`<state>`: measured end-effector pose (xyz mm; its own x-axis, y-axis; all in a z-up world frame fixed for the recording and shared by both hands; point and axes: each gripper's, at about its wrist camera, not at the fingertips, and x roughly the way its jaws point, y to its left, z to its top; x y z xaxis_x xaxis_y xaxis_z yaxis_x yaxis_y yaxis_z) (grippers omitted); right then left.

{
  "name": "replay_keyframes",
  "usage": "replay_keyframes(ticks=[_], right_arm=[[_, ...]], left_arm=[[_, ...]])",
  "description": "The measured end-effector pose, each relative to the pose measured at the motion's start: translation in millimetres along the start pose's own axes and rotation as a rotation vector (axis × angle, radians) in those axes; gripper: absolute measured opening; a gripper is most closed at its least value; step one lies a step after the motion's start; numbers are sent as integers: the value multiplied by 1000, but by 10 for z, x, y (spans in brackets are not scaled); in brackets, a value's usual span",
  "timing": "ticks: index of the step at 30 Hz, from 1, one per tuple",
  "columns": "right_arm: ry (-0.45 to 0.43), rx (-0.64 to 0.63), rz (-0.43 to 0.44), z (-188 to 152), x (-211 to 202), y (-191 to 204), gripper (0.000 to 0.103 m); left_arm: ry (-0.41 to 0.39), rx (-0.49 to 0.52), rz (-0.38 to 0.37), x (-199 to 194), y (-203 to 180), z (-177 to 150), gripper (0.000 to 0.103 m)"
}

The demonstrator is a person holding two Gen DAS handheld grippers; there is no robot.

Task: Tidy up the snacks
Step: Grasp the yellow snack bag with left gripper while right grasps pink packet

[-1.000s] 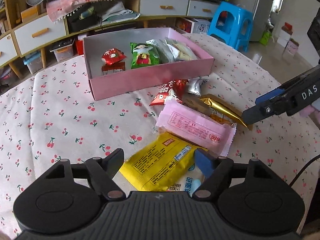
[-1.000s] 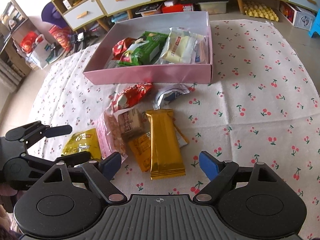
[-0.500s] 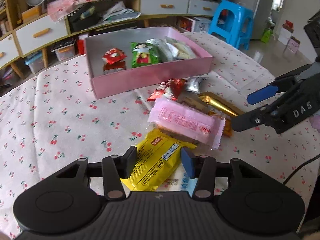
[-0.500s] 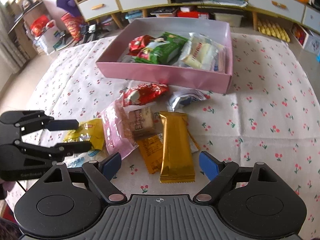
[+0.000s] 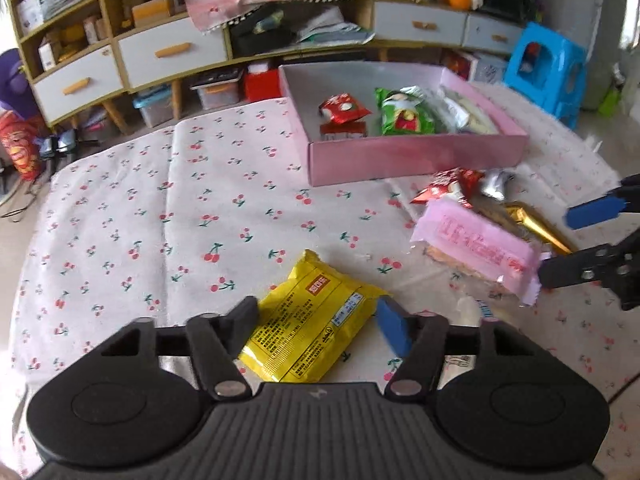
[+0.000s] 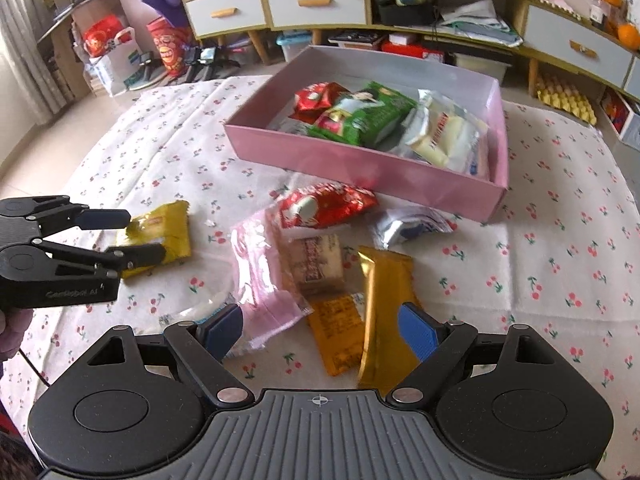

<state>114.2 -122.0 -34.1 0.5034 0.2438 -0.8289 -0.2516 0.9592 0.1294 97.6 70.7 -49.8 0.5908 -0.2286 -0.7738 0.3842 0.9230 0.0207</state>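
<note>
The yellow snack packet [image 5: 308, 322] now lies apart from the other loose packets on the cherry-print tablecloth [image 5: 180, 200], between the opening jaws of the left gripper [image 5: 316, 316], untouched, while the right gripper [image 6: 320, 328] hangs spread over the gold packet [image 6: 384, 308].

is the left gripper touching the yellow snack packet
Cannot tell. In the left wrist view the yellow snack packet lies between the opening jaws of the left gripper; no clear gap or pinch shows. In the right wrist view its fingers overlap the packet.
</note>
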Motion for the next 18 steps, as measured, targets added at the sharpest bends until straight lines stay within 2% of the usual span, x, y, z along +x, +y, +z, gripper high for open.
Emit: replay_keyframes(ticks=[5,11,14,18], right_arm=[[-25,-61,20,23,36,154,86],[-32,-135,24,39,132,350,84],[-39,-170,-6,23,189,415,83],[-41,-209,-46,15,265,459,69]], left_arm=[[0,73,-21,15,-15,-76,72],[2,114,17,69,-35,-93,75],[10,105,32,99,23,-96,75],[11,90,24,119,74,-105,79]])
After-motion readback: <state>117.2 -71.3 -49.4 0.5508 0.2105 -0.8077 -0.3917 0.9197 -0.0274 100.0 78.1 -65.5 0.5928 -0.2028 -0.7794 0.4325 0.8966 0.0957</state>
